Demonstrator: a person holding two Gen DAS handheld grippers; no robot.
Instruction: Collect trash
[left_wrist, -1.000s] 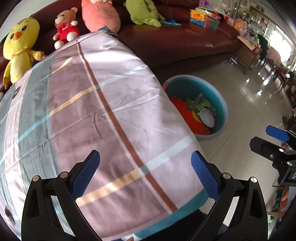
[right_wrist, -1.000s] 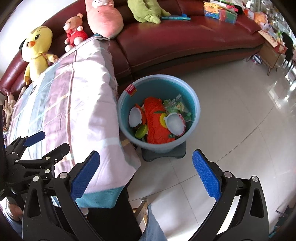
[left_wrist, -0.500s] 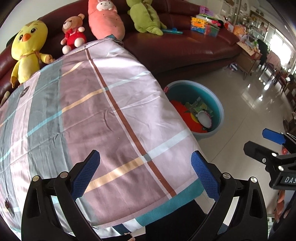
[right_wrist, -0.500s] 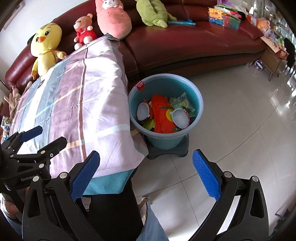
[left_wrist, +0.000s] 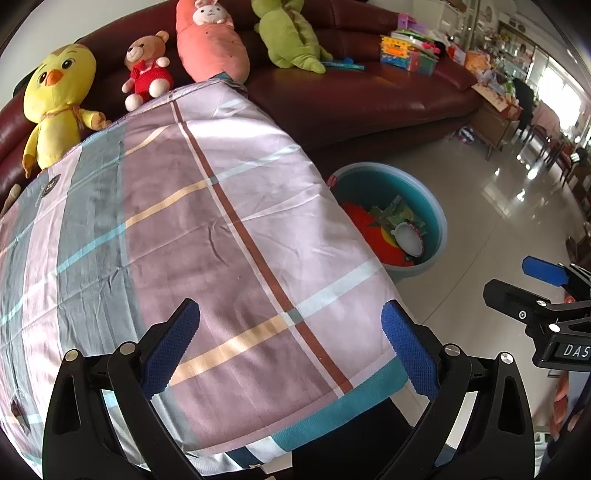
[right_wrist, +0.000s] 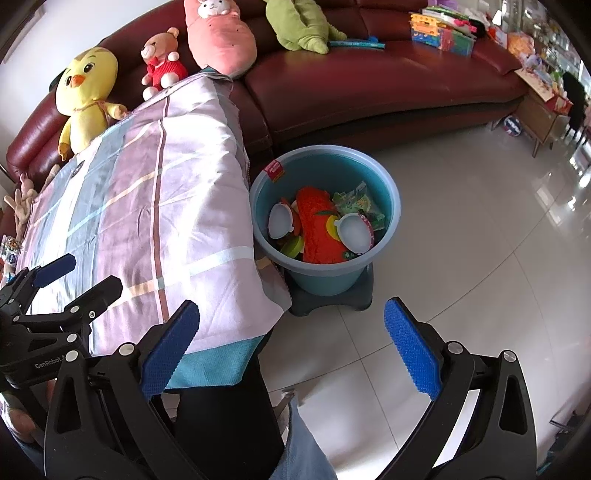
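Observation:
A blue bucket (right_wrist: 384, 184) stands on the floor beside the cloth-covered table (right_wrist: 140, 206); in the left wrist view the bucket (left_wrist: 436, 218) shows past the table's right edge. Inside it lie an orange wrapper (right_wrist: 317, 225), two white cups (right_wrist: 354, 232) and green packets (right_wrist: 356, 205). My left gripper (left_wrist: 288, 347) hangs open over the near corner of the striped cloth (left_wrist: 207, 251), holding nothing. My right gripper (right_wrist: 291, 343) is open above the floor, nearer than the bucket, and is also empty.
A dark red sofa (right_wrist: 369, 81) curves behind the table and bucket, with a yellow chick (right_wrist: 86, 99), a teddy bear (right_wrist: 162, 62), a pink plush and a green plush on it. The bucket rests on a grey stand (right_wrist: 332, 299). Shiny tiled floor (right_wrist: 480, 221) stretches to the right.
Both grippers have drawn back and up from the table and bucket, so the sofa and toys show more. Both stay open.

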